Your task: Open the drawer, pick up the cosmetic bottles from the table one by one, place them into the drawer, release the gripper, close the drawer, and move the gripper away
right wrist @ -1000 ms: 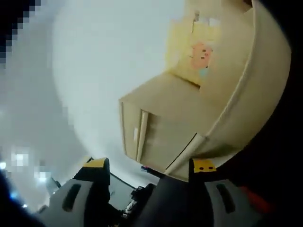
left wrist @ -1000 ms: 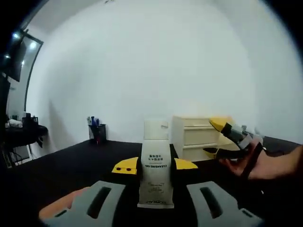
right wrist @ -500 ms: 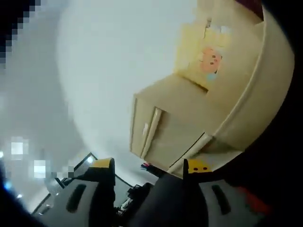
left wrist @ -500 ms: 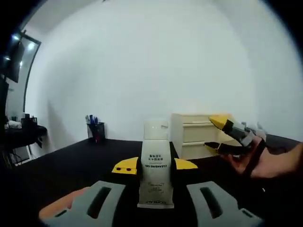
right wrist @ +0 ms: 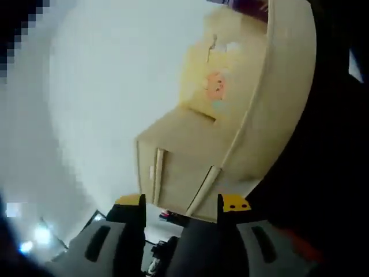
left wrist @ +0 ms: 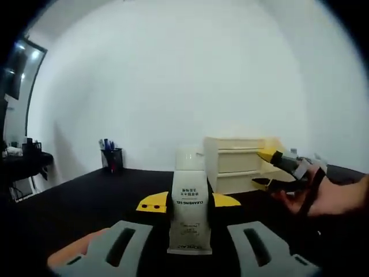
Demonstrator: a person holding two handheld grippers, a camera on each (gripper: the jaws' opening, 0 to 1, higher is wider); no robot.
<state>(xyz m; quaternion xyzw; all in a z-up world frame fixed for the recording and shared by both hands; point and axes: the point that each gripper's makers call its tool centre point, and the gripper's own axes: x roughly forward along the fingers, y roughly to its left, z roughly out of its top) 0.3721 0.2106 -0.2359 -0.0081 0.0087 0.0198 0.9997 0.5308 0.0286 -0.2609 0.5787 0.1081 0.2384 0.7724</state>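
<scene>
The black table [left wrist: 86, 196] stretches ahead, with the cream drawer unit [left wrist: 239, 164] at its far right and a pen cup [left wrist: 110, 157] far left. Your left claw [left wrist: 189, 203] is clamped on a white bottle [left wrist: 189, 210] — upright between its yellow tips. Your right claw [right wrist: 181, 203] sits just below the drawer unit [right wrist: 190, 156], tips apart — nothing between them.

matt white plastic bottle [left wrist: 189, 202]; pale wood drawer unit [left wrist: 237, 163]; matt black table [left wrist: 104, 193].
</scene>
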